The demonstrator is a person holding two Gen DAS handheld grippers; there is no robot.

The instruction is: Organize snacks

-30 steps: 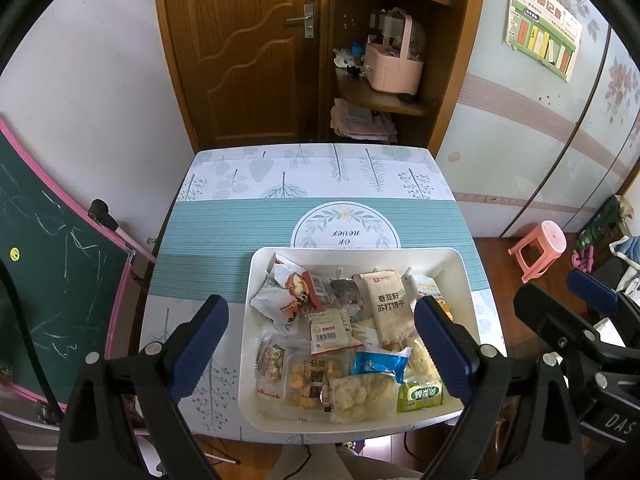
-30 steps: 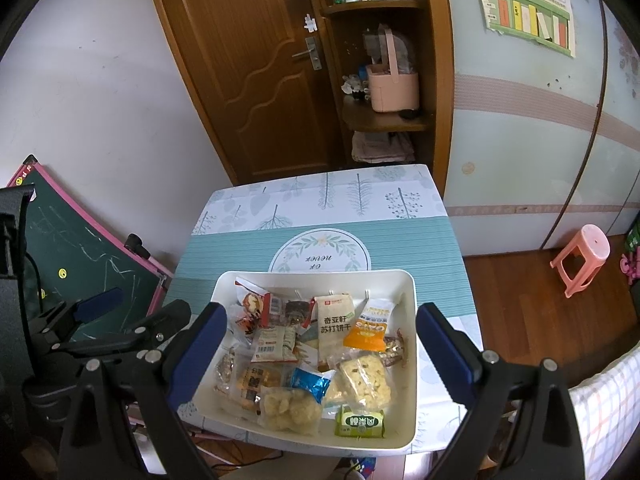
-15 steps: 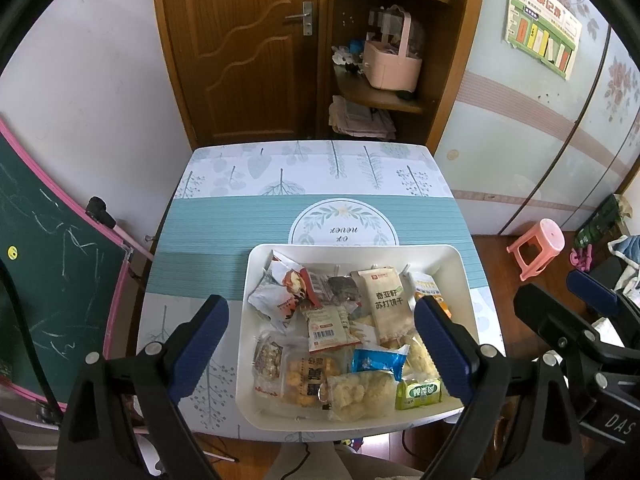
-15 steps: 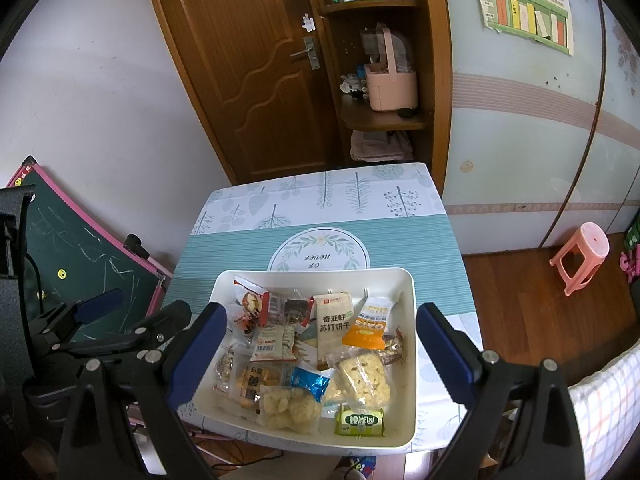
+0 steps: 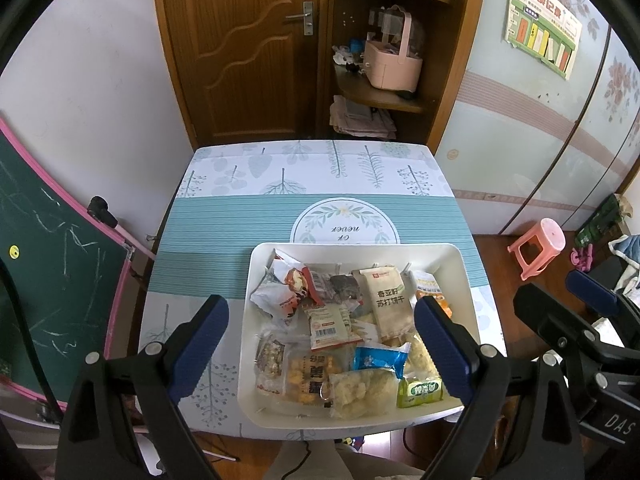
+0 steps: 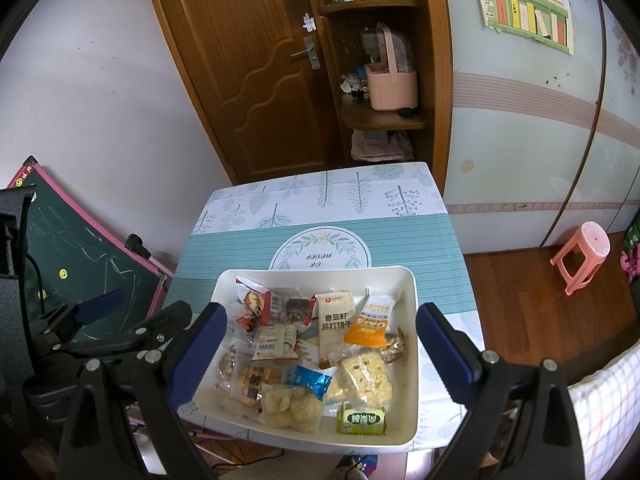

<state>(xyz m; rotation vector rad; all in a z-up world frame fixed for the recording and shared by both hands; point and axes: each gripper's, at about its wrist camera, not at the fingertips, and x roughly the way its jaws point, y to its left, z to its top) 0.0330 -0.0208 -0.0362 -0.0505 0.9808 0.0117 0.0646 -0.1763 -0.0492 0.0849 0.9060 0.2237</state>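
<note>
Around white tray (image 5: pixel 466 276): bare patterned tablecloth (image 5: pixel 224 236).

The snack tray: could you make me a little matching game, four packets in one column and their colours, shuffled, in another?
Packets:
1. cracker packet
2. packet at the tray's near right corner
3. packet right of the crackers
4. foil packet in the middle

Colours:
A. blue
B. orange and white
C. beige
D. green

Pairs: 1-C, 2-D, 3-B, 4-A
</note>
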